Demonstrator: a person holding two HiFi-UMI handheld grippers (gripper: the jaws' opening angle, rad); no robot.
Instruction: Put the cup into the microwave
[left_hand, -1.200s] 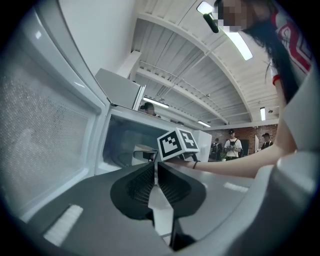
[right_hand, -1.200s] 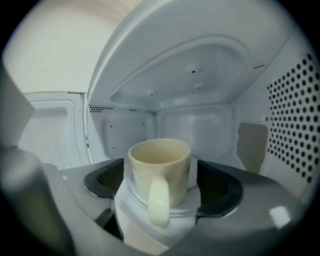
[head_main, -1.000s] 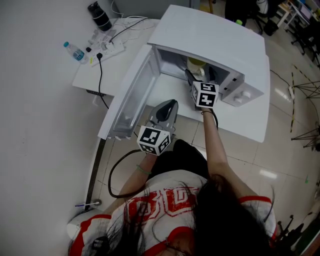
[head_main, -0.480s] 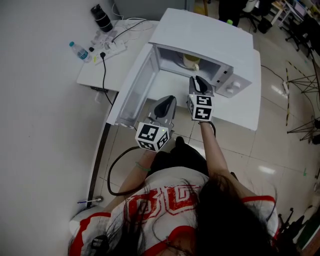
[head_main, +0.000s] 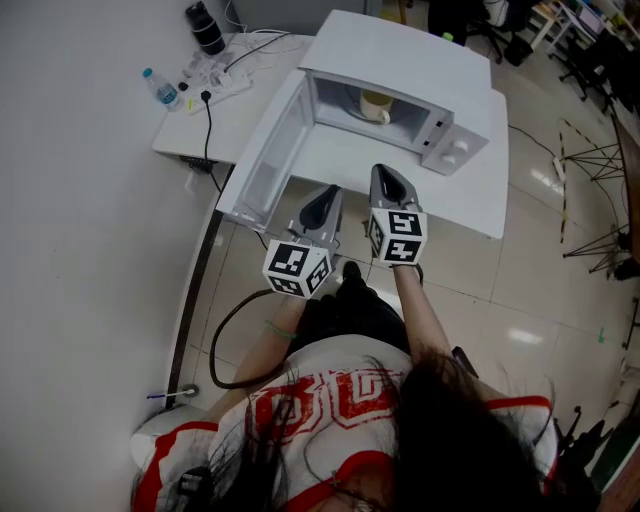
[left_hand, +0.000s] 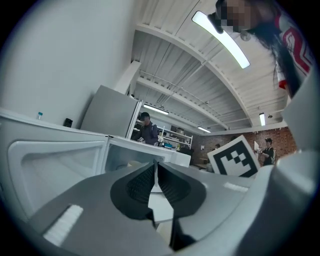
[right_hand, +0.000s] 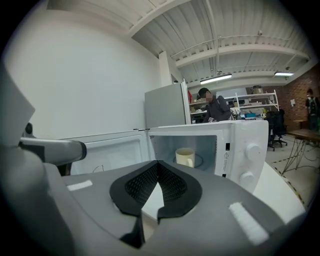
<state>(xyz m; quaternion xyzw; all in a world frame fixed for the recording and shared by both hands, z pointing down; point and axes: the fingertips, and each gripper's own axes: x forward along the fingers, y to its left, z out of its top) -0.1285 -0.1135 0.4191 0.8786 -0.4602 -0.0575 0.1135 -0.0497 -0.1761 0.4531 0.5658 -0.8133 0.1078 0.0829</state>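
At the far left of the tabletop (head_main: 240, 115) a water bottle (head_main: 160, 87) is sitting beside what may be a power strip, too small to tell, and the microwave's door (head_main: 268, 165) is hanging wide open. In front of it the left gripper (head_main: 330, 196) is hovering with its jaws pressed together on nothing, and just beside it the right gripper (head_main: 380, 173) is likewise keeping its jaws together and empty. The cup (head_main: 375, 103) is sitting upright inside the microwave (head_main: 420, 60), well apart from both grippers.
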